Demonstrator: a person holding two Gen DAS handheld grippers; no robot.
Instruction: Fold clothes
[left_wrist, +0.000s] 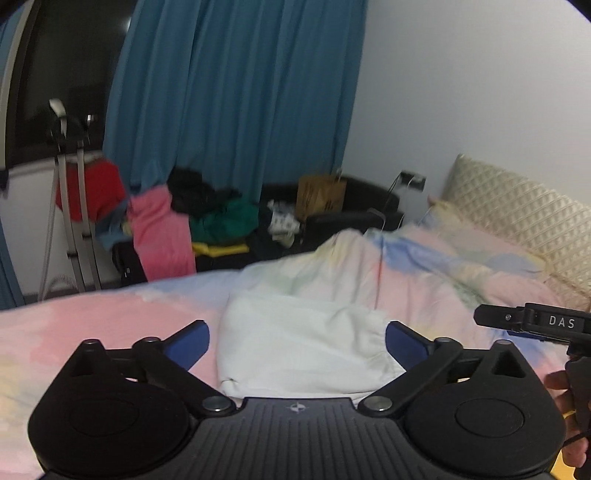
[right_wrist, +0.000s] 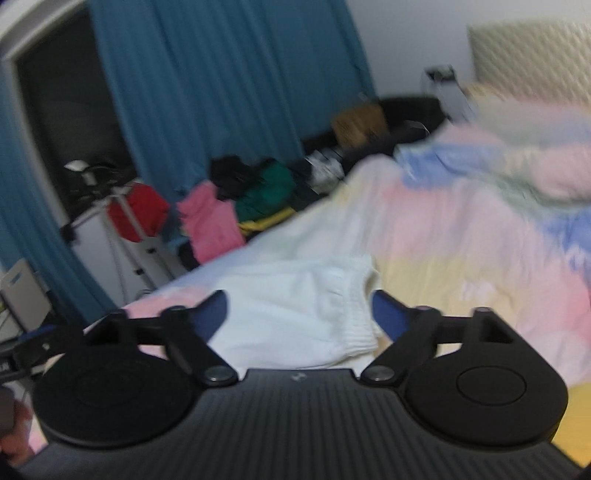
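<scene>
Left gripper and right gripper, both with blue-padded jaws spread wide, empty, above folded white garment with gathered elastic edge, lying on soft pastel bedspread. Beyond: heaped clothes, teal curtain.

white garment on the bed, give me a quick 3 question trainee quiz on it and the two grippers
1. True or false: the left gripper is clamped on the white garment.
2. Multiple choice: the white garment lies on A) a black chair, B) the pastel bedspread, C) the floor.
3. Short answer: what colour is the curtain behind the pile of clothes past the bed?

Key
1. False. Its jaws stand wide apart with nothing pinched between the pads; the right gripper is open too.
2. B.
3. Blue.
</scene>
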